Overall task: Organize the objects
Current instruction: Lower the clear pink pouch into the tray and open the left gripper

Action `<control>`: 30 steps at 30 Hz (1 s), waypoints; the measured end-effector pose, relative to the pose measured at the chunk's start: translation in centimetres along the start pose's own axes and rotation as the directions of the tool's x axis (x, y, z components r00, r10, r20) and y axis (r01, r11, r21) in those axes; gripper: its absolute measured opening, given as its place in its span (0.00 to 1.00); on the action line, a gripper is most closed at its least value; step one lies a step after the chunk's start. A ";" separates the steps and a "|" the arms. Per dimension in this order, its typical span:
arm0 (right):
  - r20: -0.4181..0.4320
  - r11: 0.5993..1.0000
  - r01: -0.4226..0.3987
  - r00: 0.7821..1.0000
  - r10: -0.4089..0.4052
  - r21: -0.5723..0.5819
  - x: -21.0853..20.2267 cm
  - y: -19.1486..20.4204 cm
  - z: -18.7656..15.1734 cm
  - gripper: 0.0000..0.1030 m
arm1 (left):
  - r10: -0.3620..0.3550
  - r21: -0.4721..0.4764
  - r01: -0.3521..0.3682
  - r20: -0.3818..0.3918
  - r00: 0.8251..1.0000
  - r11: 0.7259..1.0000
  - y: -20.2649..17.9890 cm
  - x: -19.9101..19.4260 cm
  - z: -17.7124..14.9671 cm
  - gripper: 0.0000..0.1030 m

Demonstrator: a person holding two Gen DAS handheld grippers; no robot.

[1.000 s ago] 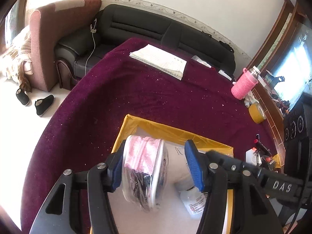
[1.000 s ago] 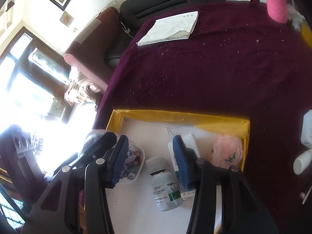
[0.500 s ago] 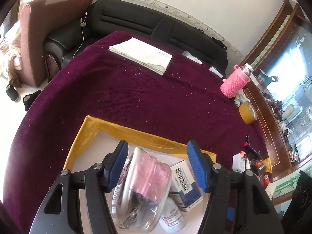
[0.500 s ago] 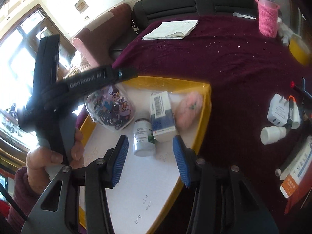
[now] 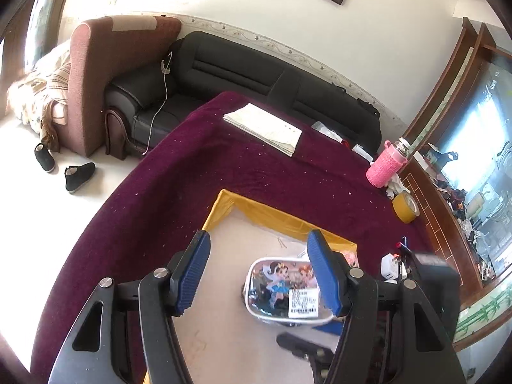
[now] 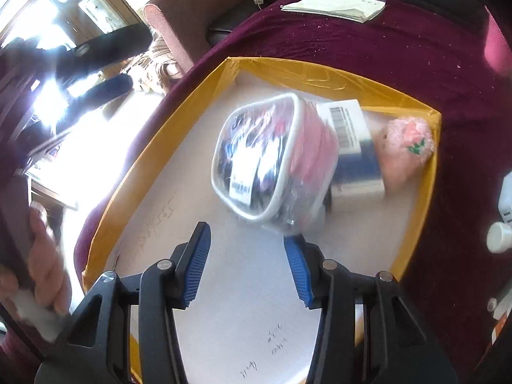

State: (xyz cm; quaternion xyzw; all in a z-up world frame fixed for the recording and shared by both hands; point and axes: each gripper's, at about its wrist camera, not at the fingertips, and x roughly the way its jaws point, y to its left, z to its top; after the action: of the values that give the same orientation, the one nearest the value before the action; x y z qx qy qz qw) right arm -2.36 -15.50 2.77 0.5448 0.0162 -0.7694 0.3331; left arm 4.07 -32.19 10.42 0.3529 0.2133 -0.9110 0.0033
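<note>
A yellow-rimmed box (image 5: 272, 216) with a white floor stands on the maroon table; it also shows in the right wrist view (image 6: 179, 118). A clear cartoon-print pouch (image 5: 284, 289) lies inside it, loose, and shows in the right wrist view (image 6: 275, 156) leaning on a blue-and-white carton (image 6: 355, 147). A pink fluffy item (image 6: 409, 150) lies at the box's right wall. My left gripper (image 5: 260, 273) is open and empty above the box, raised over the pouch. My right gripper (image 6: 248, 268) is open and empty, just in front of the pouch.
A folded paper (image 5: 264, 128), a pink-sleeved bottle (image 5: 385, 168) and a yellow tape roll (image 5: 405, 208) lie on the maroon tablecloth (image 5: 179, 176). A white charger (image 5: 390, 265) and a white cap (image 6: 499, 236) lie right of the box. A black sofa (image 5: 256, 76) stands behind.
My left gripper let go of the pouch and pulled up and back; the pouch now lies in the box. My right gripper moved down closer to the pouch.
</note>
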 end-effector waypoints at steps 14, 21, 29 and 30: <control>0.072 0.998 -0.027 0.997 0.023 0.057 -0.5 2.1 7.1 0.57 | 0.049 0.001 -0.050 0.133 0.990 0.999 2.1 -4.6 -5.8 0.60; 0.127 0.979 0.197 0.971 -0.202 0.049 1.1 3.0 11.4 0.57 | 0.124 -0.128 -0.107 0.132 0.983 0.986 4.2 -5.5 -8.2 0.60; 0.416 0.949 0.314 0.868 -0.271 -0.039 -8.4 5.3 8.5 0.57 | 0.192 -0.074 -0.180 0.220 0.956 0.981 2.4 -7.5 -8.6 0.60; 0.432 0.948 0.317 0.861 -0.270 -0.040 -9.4 5.1 7.4 0.58 | 0.197 -0.061 -0.188 0.228 0.954 0.980 1.8 -7.8 -8.7 0.60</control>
State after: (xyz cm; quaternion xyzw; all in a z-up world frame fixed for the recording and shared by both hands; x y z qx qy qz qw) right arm -4.09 -17.65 15.50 0.3381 0.0689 -0.9082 0.2369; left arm 15.76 -31.60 8.96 0.2626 0.1936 -0.9371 0.1238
